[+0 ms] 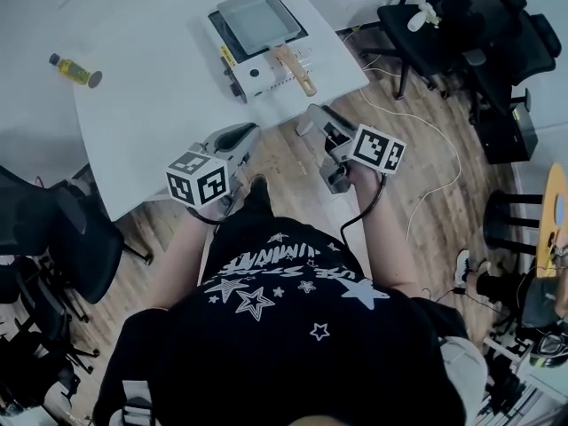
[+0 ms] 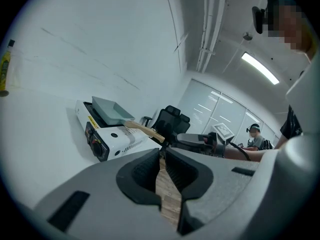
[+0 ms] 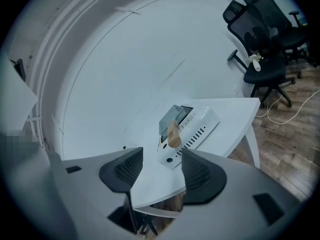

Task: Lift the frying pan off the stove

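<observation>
pan: the rectangular frying pan (image 1: 256, 18) sits flat on the stove, not lifted yet. Its wooden handle (image 1: 295, 69) sticks out past the stove's front, toward the person.
stove: white portable gas stove (image 1: 263, 76), parked near the desk (image 1: 151, 122) corner closest to the person.
right gripper: the right gripper (image 3: 157, 166) has its jaws wide apart with nothing between them. It's lined up on the handle but well short of it.
left gripper: the left gripper (image 2: 162, 165) has its jaws pressed together and empty, hanging off the desk edge.
what could go wrong: I'd guess a grab at the handle's tip lets the pan droop or twist in the jaws, since the wood looks rounded. Coming in too low could knock the stove, and it's close enough to the edge to slide off.
count: one pan, one stove, two grippers, one yellow bottle (image 1: 74, 69) lying far left on the desk.
</observation>
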A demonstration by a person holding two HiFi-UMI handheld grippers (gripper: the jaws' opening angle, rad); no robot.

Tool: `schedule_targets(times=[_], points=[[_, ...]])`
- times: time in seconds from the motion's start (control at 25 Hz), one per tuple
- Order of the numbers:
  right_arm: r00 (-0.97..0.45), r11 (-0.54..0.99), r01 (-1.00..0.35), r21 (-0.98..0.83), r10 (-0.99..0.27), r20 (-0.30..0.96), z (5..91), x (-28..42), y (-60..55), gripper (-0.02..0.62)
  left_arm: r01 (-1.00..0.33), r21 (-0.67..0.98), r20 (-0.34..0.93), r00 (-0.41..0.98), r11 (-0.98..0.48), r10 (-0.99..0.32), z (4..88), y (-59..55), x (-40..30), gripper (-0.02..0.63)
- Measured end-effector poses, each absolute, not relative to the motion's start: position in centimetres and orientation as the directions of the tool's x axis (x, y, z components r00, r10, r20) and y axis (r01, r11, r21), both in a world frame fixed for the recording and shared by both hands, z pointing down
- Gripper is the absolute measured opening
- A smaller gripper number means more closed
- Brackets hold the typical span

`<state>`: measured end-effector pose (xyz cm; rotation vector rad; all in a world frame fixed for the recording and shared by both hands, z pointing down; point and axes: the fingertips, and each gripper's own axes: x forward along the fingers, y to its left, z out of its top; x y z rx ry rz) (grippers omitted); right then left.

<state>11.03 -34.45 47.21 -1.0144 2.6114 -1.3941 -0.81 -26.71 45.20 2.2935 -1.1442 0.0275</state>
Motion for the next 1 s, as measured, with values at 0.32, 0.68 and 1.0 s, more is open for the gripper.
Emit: schedule_targets(times=[0.32,0.68,1.0], points=[[-0.787,0.353,-0.535,-0.768,-0.539,0.3,48.5,9.8,-38.3,0.233,-0.717,0.506,0.266,0.658,-0.479,-0.705,46.2,-30.6,-1.5,0.041],[-0.846,0.388,-0.495,-0.778,-0.418,0.33,49.5,8.3,-40.1,0.232,-0.692,0.531,0.263,0.683,-0.489,-0.681,47.0,-34.3,-1.2,0.041],[-0.91,0.416,-0.404,-0.815,-0.278,0.309,49.7,6.3,-40.6,0.17,-0.662,0.556,0.284,0.719,-0.503,-0.634,47.9,-37.0,-0.9,0.041]])
